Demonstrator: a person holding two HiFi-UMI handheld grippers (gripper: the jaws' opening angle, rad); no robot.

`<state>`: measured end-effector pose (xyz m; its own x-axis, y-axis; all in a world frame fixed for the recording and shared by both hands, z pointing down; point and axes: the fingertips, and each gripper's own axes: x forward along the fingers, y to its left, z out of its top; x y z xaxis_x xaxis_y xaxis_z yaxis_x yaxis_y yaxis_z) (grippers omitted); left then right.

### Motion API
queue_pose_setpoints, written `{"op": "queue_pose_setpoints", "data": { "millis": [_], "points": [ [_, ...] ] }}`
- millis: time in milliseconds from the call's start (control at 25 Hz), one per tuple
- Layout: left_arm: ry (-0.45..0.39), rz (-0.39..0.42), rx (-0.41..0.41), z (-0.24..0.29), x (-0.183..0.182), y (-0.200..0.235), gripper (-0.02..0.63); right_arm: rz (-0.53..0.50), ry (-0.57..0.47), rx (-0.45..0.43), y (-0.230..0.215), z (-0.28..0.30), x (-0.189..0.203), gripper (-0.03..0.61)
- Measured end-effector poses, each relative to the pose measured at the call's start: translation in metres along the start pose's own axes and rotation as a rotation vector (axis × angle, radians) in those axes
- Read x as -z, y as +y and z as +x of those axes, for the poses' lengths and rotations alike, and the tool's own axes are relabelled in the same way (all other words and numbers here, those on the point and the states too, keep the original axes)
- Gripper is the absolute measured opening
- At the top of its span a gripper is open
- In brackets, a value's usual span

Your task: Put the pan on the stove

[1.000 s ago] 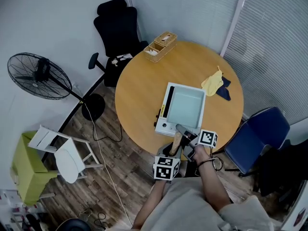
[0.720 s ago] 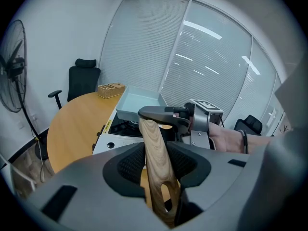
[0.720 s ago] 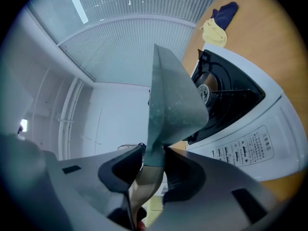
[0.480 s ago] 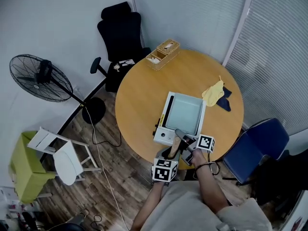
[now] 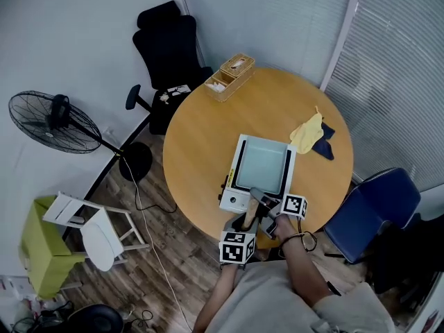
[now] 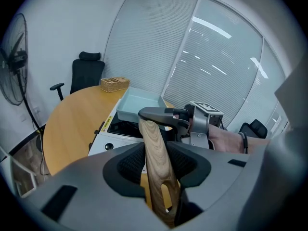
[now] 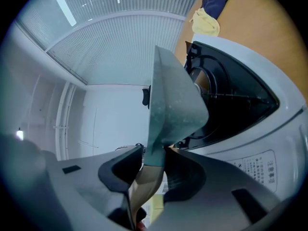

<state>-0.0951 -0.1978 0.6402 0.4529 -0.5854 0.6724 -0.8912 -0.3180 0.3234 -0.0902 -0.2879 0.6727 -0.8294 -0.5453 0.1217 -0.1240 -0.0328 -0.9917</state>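
I have a claw in each hand and both are on one thing. My left claw (image 6: 156, 161) is clamped on the wooden handle (image 6: 153, 138) towards its free end, the dark pads pressing on either side of the pale, striped grain, and just below the pads a long slot is cut through the wood. My right claw (image 7: 147, 170) is closed on the same handle further up, where the wood meets the neck. That neck (image 6: 159, 114) is a dark grey curved piece that joins the handle to the pan (image 5: 262, 164). The pan is square and shallow with straight walls, pale blue-green inside — its outer wall, seen close from the right gripper view, is finely speckled. It lies over the black burner well of the white tabletop stove (image 5: 233, 200), handle pointing back at me off the table's edge; I cannot tell whether its base rests on the grate or hangs just above it. The stove stands at the near side of the round wooden table (image 5: 198, 134), and a yellow cloth (image 5: 306, 125) lies beside a dark blue one (image 5: 323, 132) to its right.
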Motion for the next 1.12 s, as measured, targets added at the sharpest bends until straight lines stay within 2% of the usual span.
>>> {"op": "queue_pose_setpoints", "data": {
  "millis": [440,600,760,1120],
  "points": [
    [0.03,-0.016,-0.028,0.016,0.003,0.005,0.155,0.041,0.004,0.01,-0.017,0.005,-0.007,0.143],
    [0.031,-0.032,-0.036,0.023,0.003,0.005,0.153,0.037,0.005,0.046,-0.026,0.003,-0.012,0.143],
    [0.025,-0.037,-0.04,0.023,0.003,0.006,0.153,0.061,-0.01,0.022,-0.025,0.005,-0.012,0.143],
    [0.057,-0.039,-0.041,0.029,0.004,0.011,0.15,0.09,-0.033,0.031,-0.033,0.006,-0.015,0.144]
  ]
}}
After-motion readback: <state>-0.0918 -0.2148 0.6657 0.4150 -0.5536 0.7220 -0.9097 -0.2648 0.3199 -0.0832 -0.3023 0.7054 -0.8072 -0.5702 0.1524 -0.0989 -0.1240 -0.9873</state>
